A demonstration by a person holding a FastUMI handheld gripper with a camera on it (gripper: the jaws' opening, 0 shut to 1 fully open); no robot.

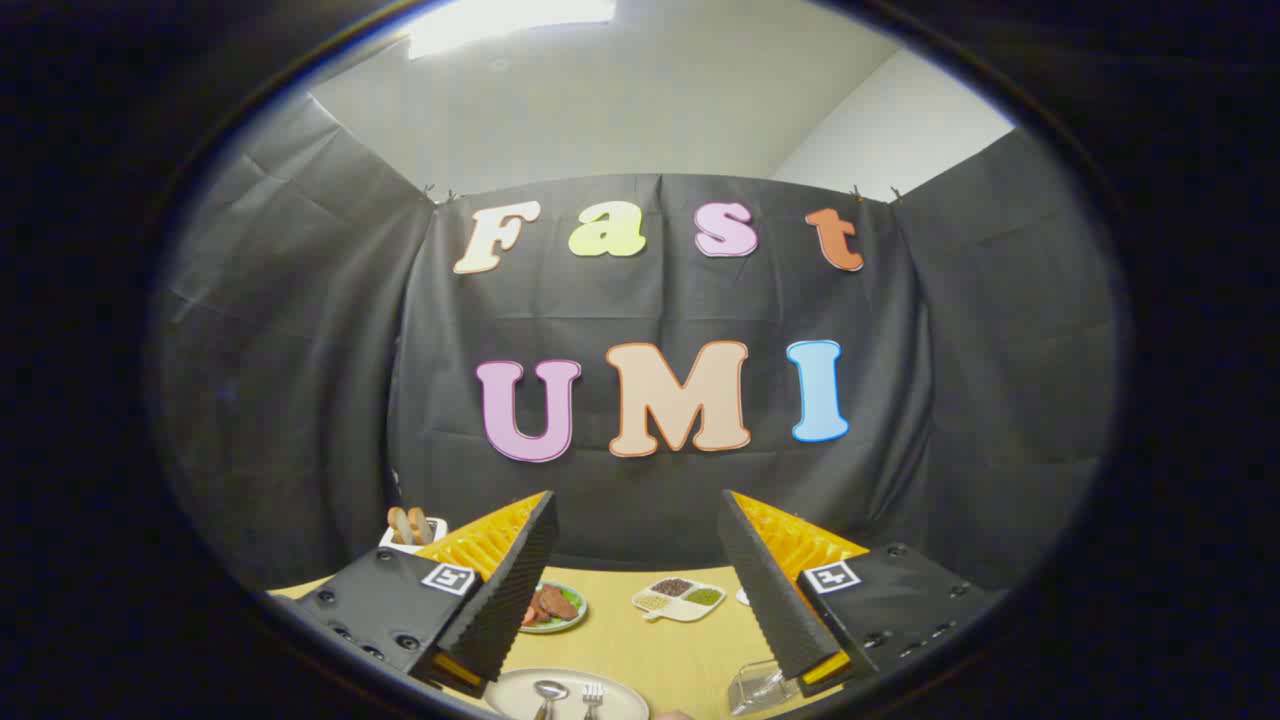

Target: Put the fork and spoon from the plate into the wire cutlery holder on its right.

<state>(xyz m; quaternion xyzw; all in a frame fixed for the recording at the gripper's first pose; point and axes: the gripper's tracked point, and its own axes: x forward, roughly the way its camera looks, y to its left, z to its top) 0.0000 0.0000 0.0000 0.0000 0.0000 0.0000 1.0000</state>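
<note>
A: One spoon (549,694) and one fork (593,696), side by side on one pale plate (620,698), spoon to the left. Low between the two fingers, nearer than their tips.

B: And the gripper (637,510)? Wide apart, holding nothing, raised well above the table.

A: Right. One clear holder-like container (757,688) just right of the plate, partly hidden behind the right finger; wire or not, cannot tell.

B: Further out: one green plate of reddish slices (553,607) beside the left finger, one white divided dish (679,599) with three fillings between the fingers, one white box with two brown pieces (409,529) beyond the left finger.

A: All on one tan wooden table (660,655). Behind it, black cloth wall (300,400) on three sides, white ceiling (620,100) with one bright light panel (510,22).
</note>
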